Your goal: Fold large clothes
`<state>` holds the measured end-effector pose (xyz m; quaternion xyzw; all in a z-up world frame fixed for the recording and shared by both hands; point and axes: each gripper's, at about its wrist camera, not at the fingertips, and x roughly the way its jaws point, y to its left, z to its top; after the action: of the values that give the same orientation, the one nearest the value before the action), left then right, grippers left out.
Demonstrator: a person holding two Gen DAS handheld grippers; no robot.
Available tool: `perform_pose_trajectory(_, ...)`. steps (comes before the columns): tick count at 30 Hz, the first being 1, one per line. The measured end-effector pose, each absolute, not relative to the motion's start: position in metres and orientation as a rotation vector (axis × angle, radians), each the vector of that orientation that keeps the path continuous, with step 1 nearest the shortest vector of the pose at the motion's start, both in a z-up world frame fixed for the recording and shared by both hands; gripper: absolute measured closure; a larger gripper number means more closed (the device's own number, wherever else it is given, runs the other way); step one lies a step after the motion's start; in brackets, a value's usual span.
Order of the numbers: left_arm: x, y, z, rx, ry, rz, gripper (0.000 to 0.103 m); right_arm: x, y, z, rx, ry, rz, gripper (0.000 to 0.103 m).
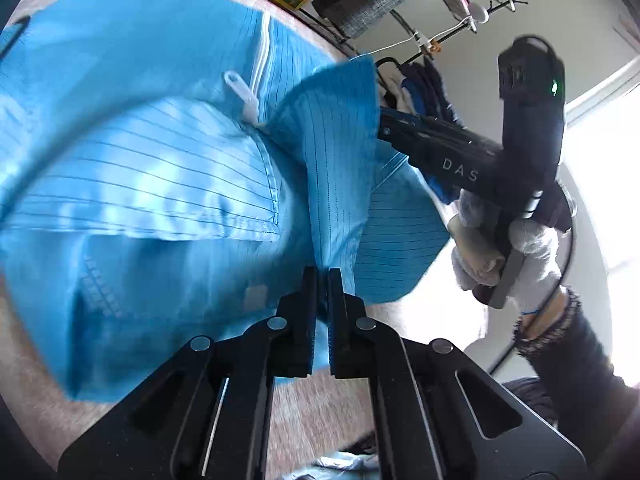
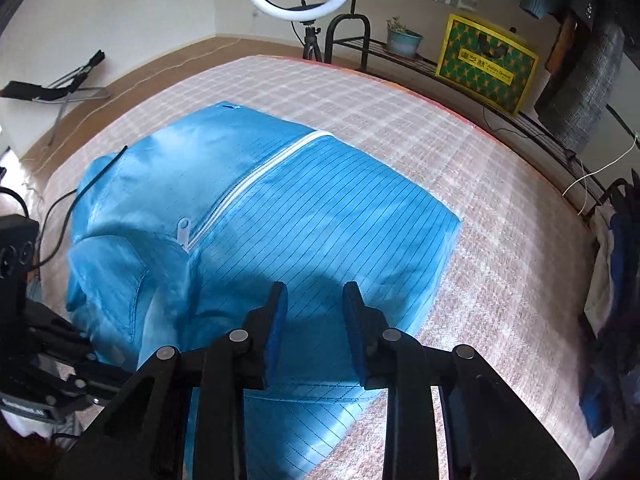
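Done: blue zip jacket (image 2: 304, 216) lay partly folded, centre frame, on the checked bedcover (image 2: 500, 184).
Left gripper (image 1: 322, 276): pressed together, pinching a jacket edge.
Right gripper (image 2: 316, 292): spread over the cloth, seemingly not yet gripping.
Left: further folds.

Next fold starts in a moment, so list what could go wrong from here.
1. The left hand-held gripper is shut on only a thin pinch of the blue jacket; it may slip out when lifted.
2. The right hand-held gripper stands open over the fabric, gripping nothing; lifting now could drag the jacket crooked.
3. The zip pull sticks up and might snag a fold.
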<state>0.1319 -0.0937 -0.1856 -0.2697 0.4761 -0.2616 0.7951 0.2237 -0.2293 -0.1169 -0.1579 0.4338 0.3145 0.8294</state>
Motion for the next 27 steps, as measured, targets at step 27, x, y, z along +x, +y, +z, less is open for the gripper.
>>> perform_pose_trajectory(27, 0.131, -0.05, -0.169, -0.346, 0.984, -0.384, 0.103, 0.267, -0.27, -0.186, 0.642, 1.314, 1.01, 0.101)
